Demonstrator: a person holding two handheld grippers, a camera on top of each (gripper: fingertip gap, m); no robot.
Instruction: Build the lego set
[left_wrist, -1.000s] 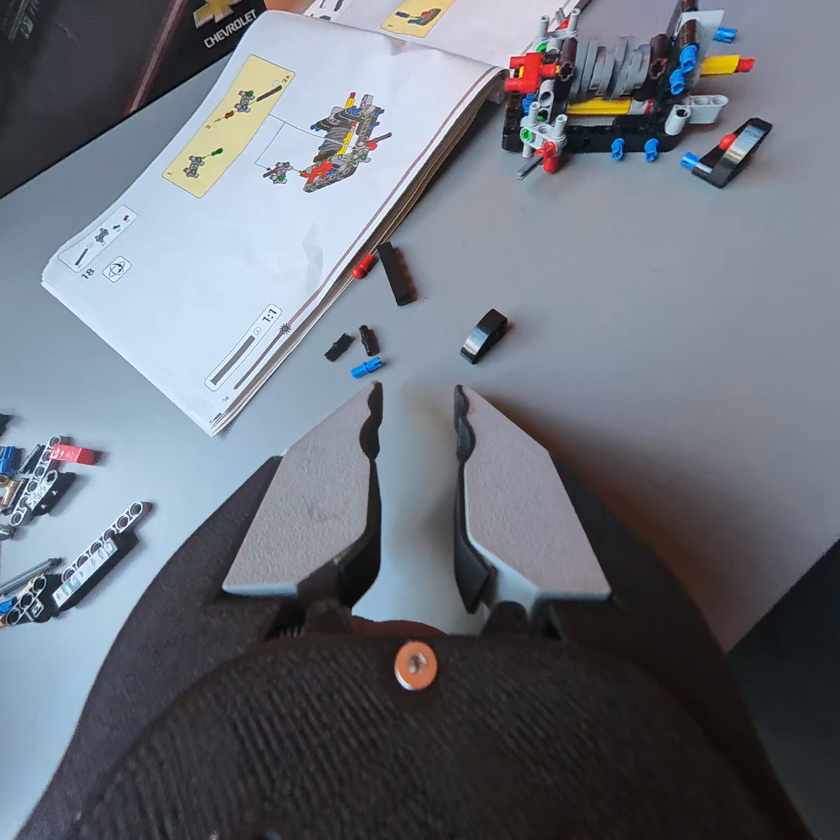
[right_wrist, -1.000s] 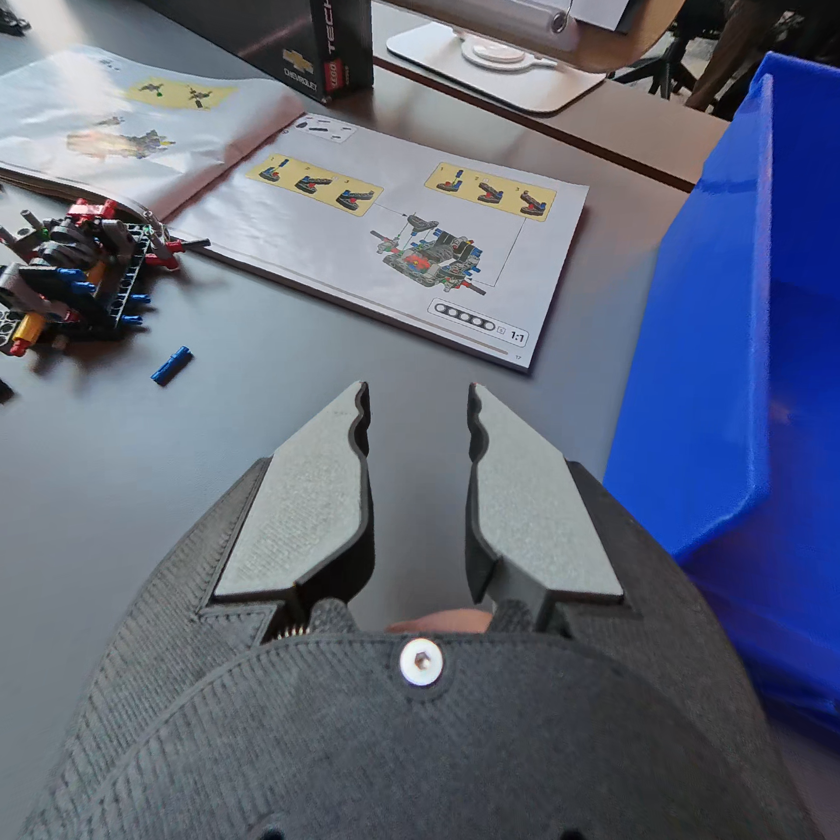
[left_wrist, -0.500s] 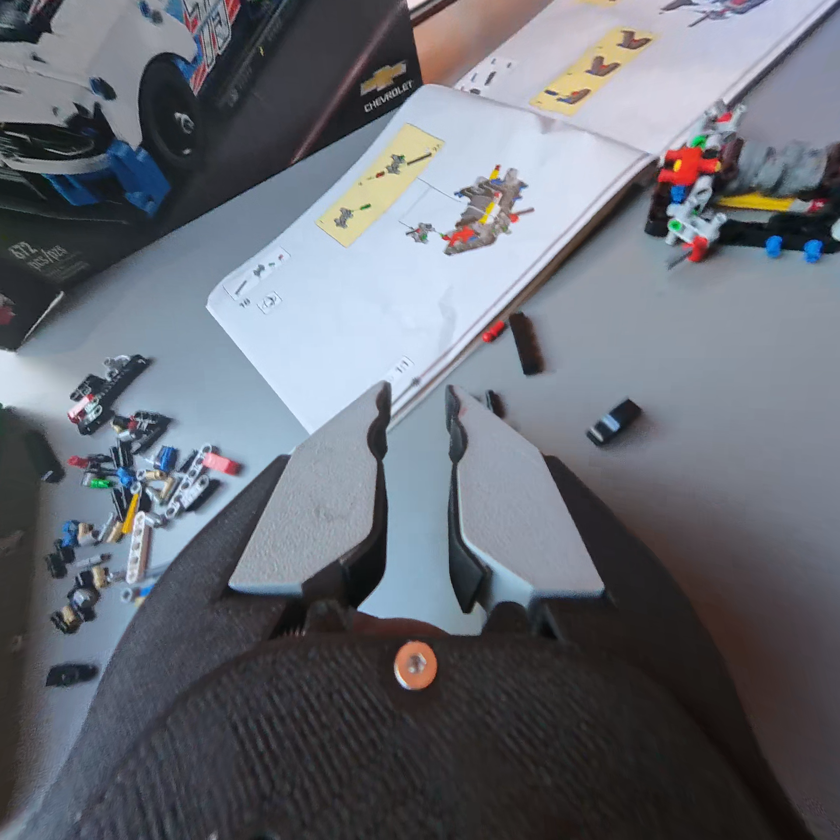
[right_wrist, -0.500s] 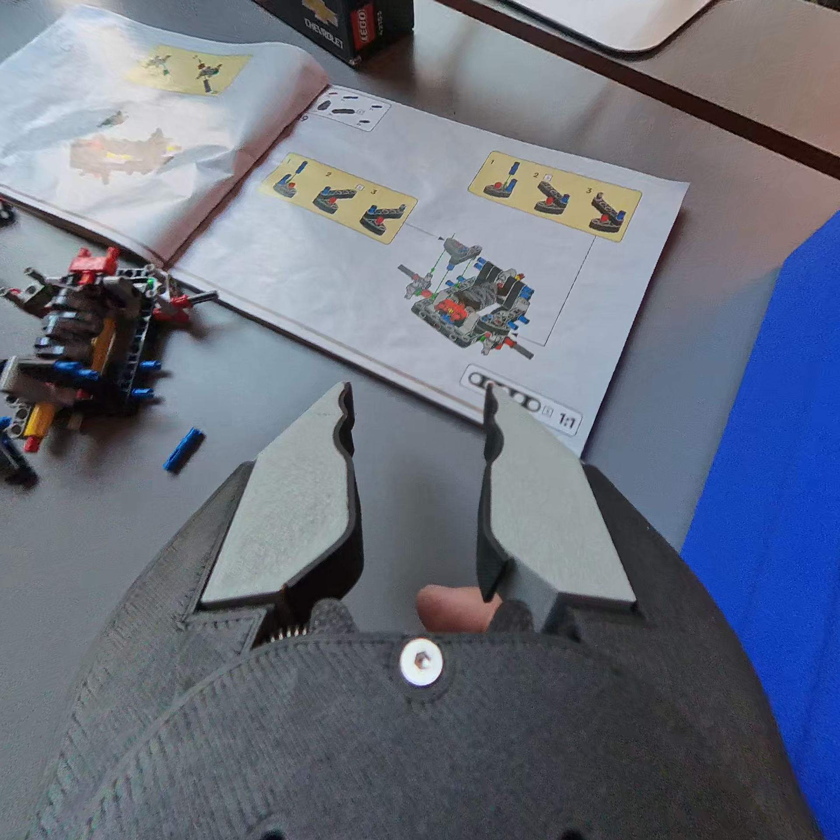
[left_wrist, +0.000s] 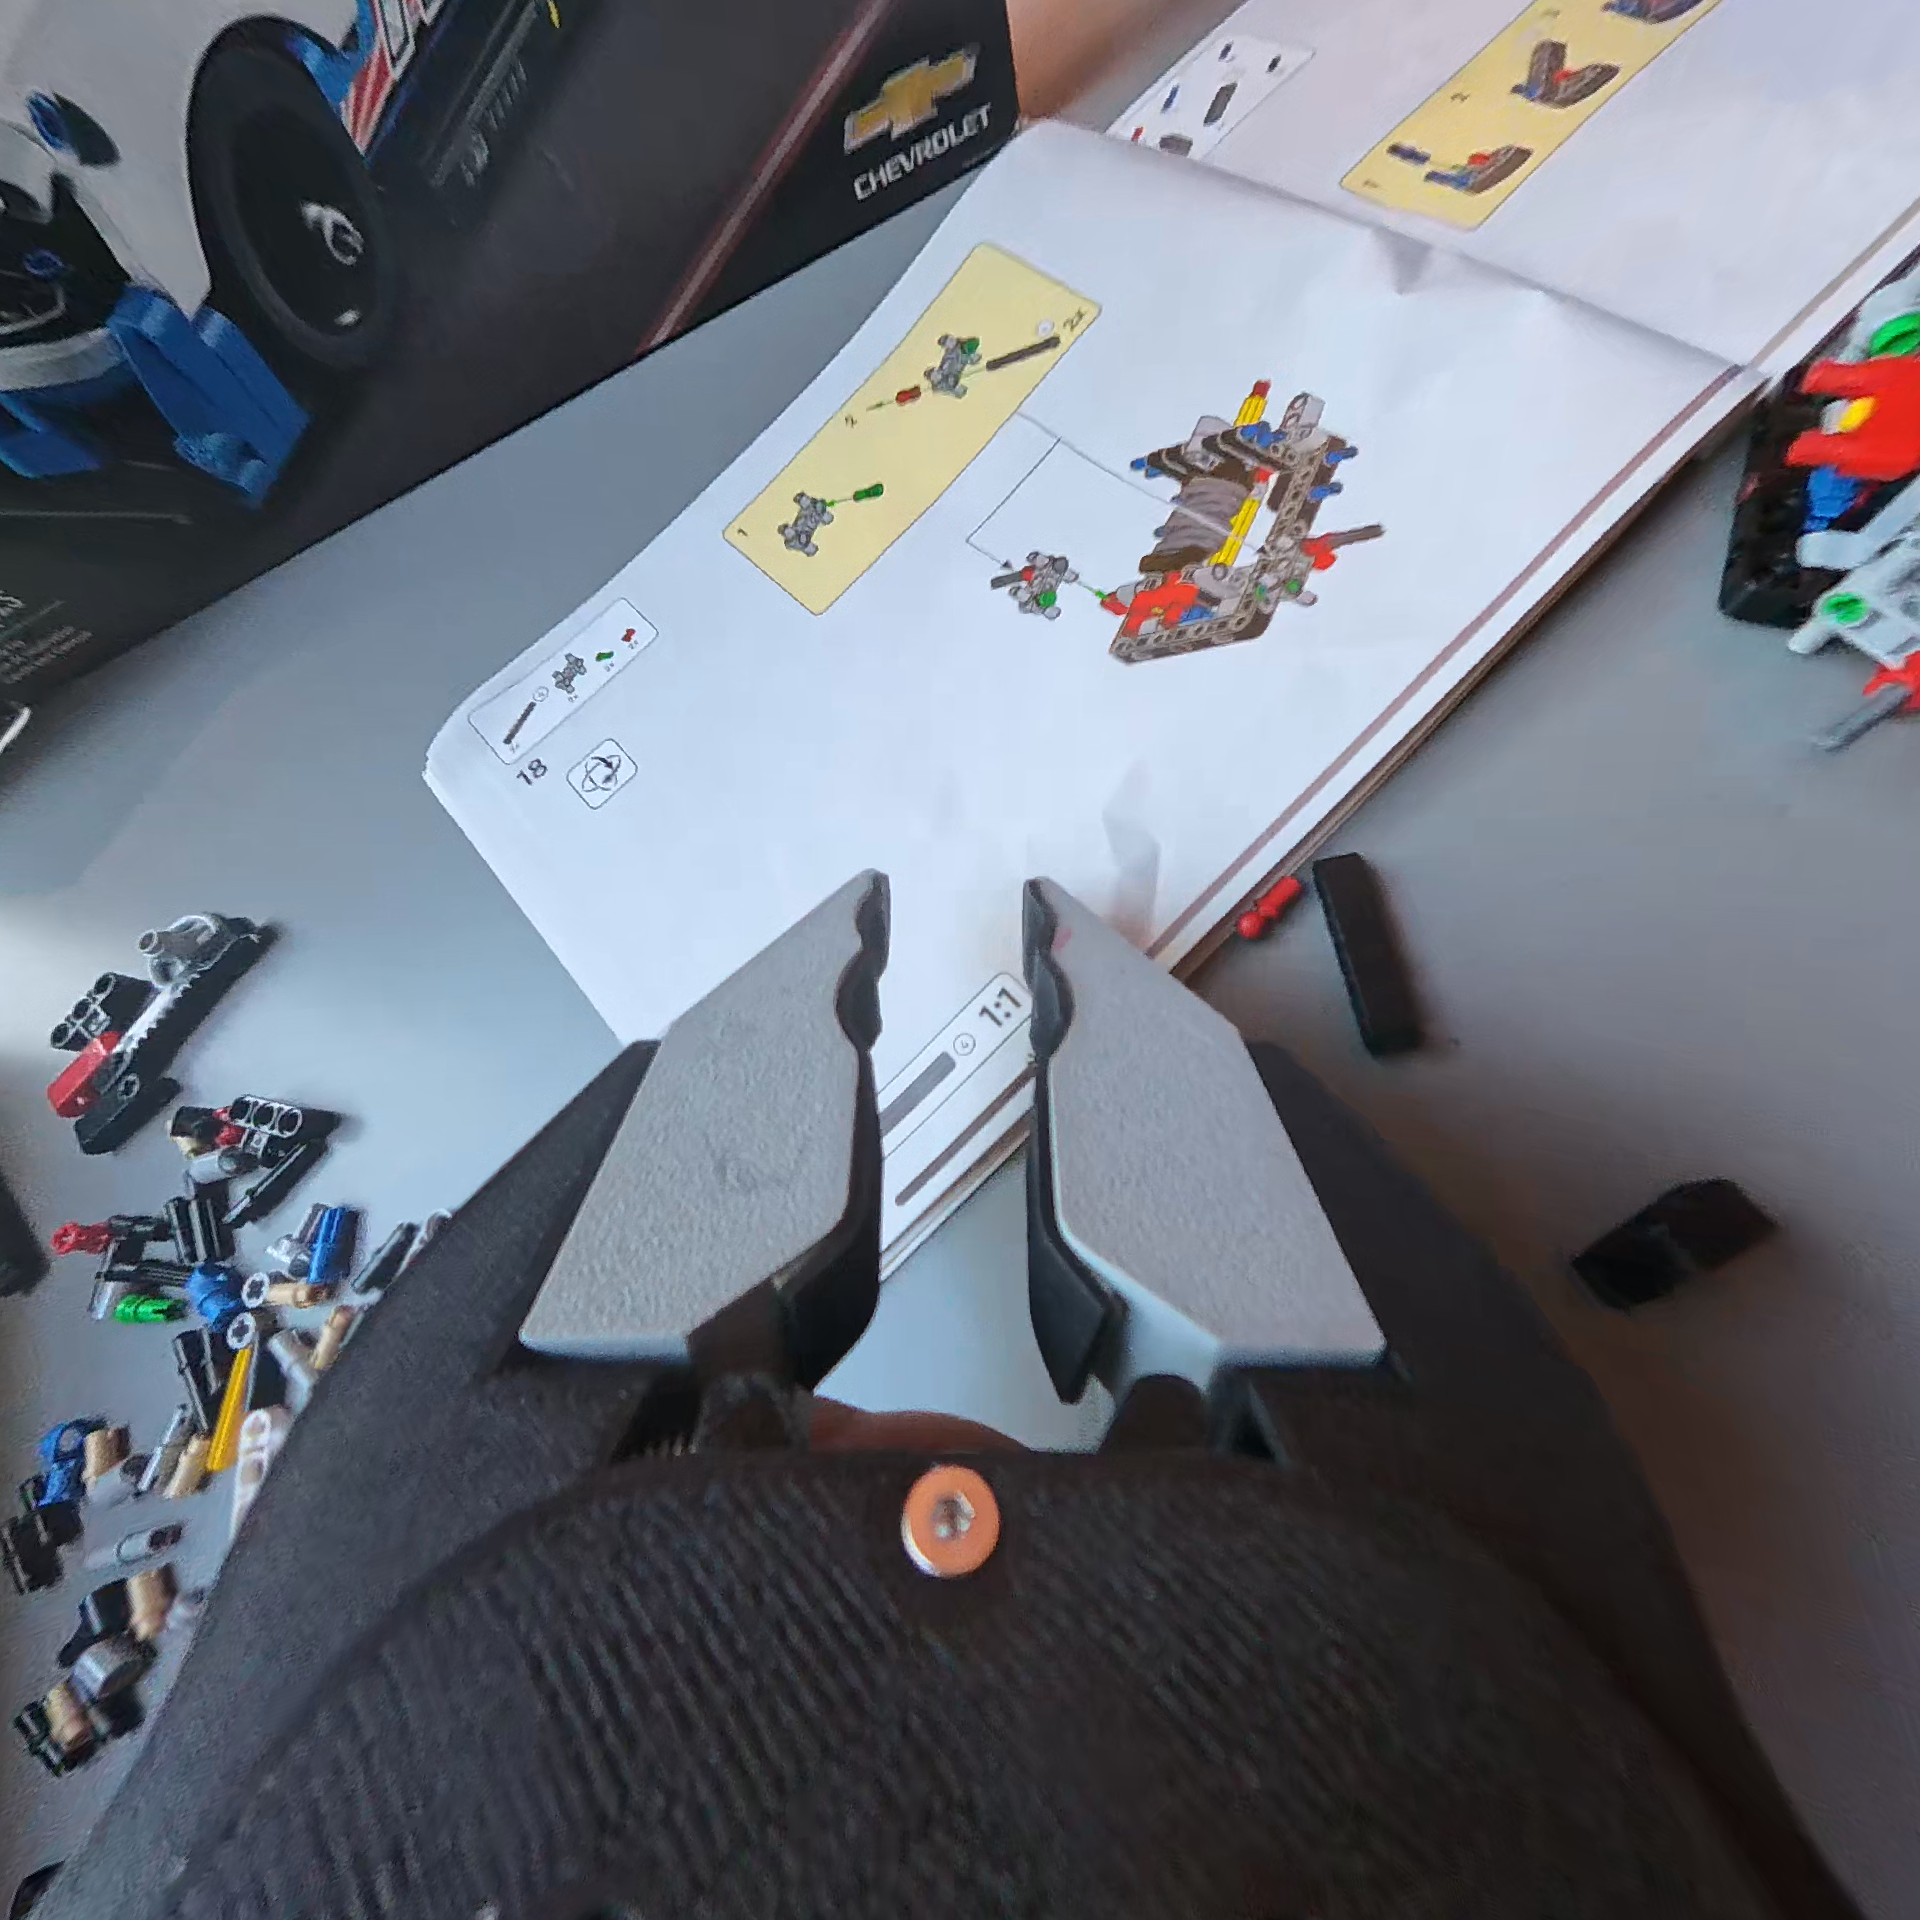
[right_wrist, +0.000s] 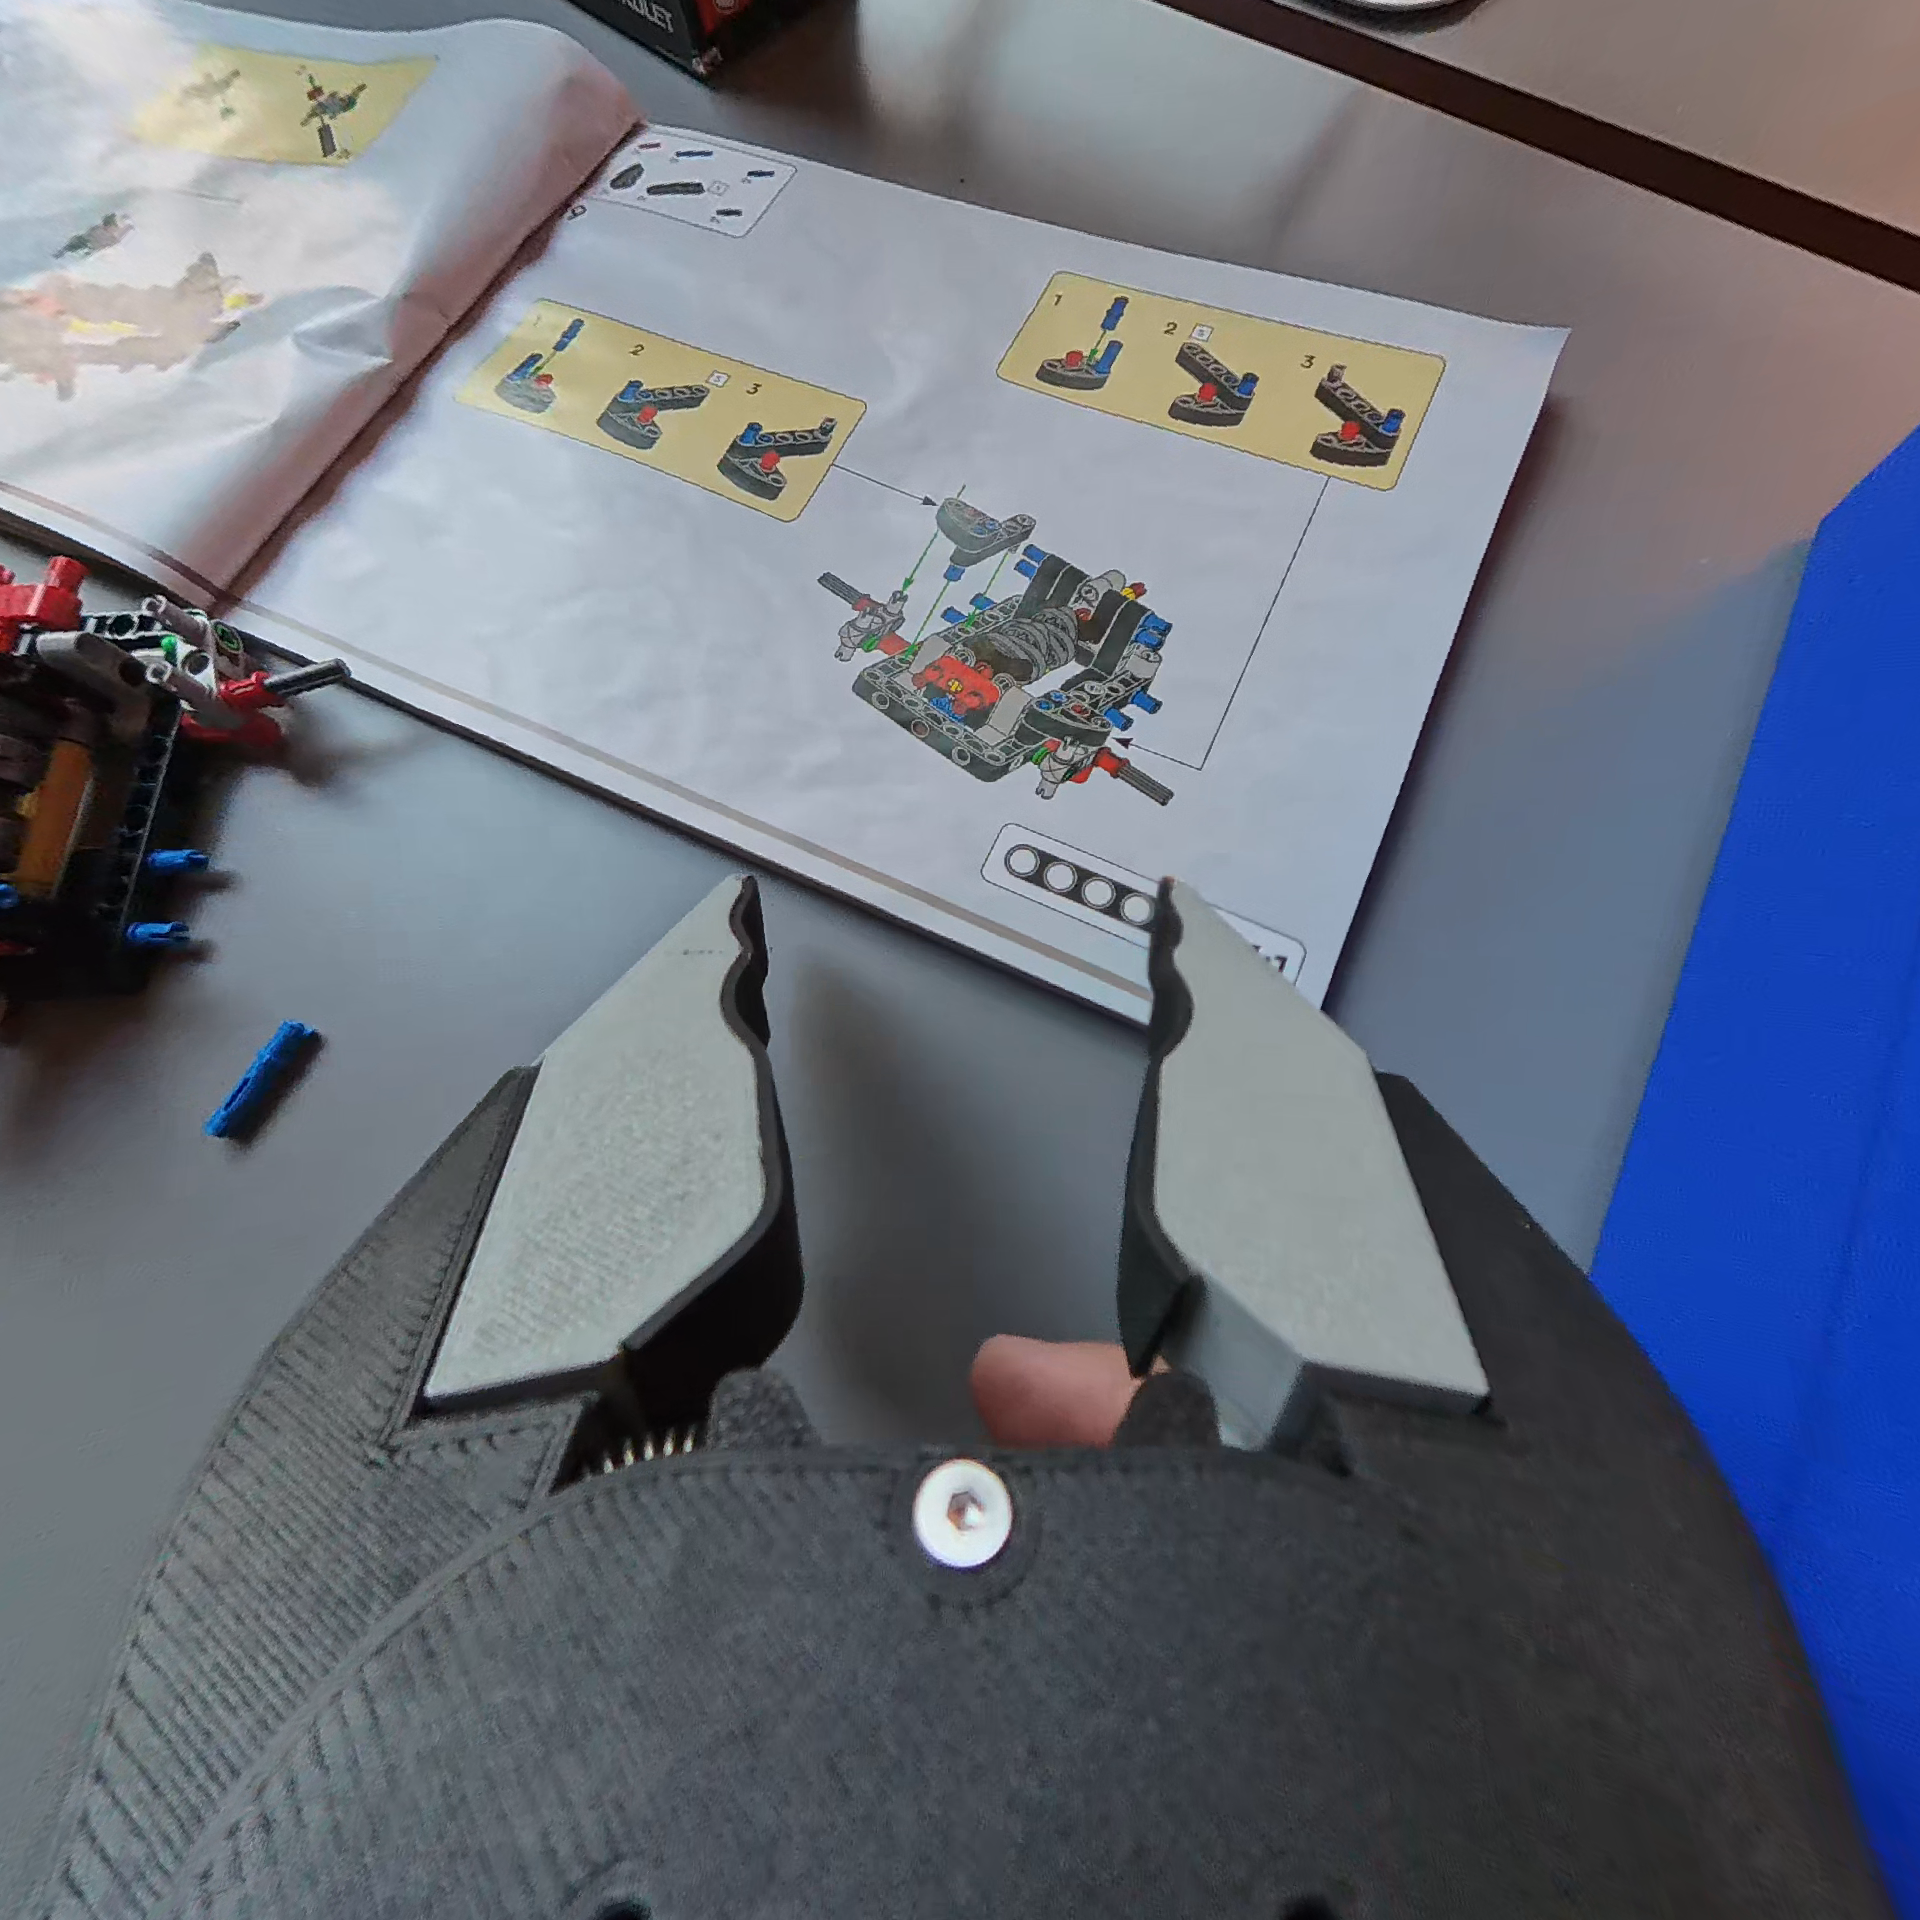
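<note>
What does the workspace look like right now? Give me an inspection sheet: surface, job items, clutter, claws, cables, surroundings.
Surface: grey table, flat, mostly bare ahead of both claws.
Job's things: partly built model beside the open instruction booklet; loose parts pile at the left; a blue pin lying alone.
Clutter: black beam, small red pin and black curved piece scattered near the booklet's edge.
Grippers: left claw open and empty over the booklet's corner; right claw open wider, empty.
Cables: nothing seen.
Surroundings: set box behind the booklet; blue bin at the right.
</note>
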